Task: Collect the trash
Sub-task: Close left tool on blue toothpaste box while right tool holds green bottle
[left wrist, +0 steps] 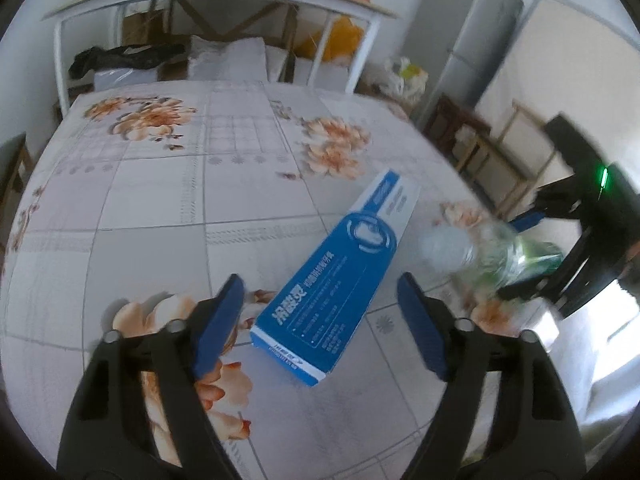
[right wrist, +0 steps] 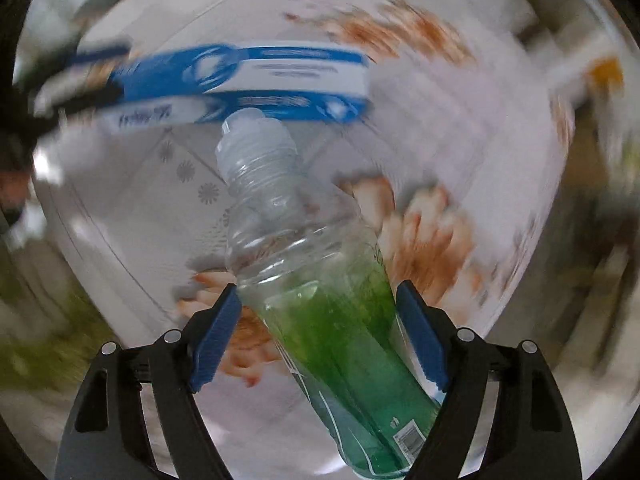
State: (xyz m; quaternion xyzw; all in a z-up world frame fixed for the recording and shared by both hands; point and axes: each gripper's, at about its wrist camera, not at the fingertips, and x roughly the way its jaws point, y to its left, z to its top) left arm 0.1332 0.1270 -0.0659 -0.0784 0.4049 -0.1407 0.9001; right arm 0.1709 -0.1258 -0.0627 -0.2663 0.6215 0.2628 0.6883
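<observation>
The blue box (left wrist: 340, 276) bears white Chinese characters, 冷酸灵; its smaller print is unreadable.

On the table (left wrist: 160, 208), the box (left wrist: 340, 280) lies left of the bottle (left wrist: 480, 252).

Clear glossy plastic bottle (right wrist: 312, 280); glossy cardboard box (left wrist: 340, 276); matt printed cloth (left wrist: 160, 208).

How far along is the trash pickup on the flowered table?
Nothing looks collected yet. In hand: the right gripper has the clear plastic bottle with the green label between its fingers, which appear to be touching its sides. The left gripper is open, its fingers either side of the blue toothpaste box but not touching it. Left: grip the box and carry both away; no bin is visible.
</observation>
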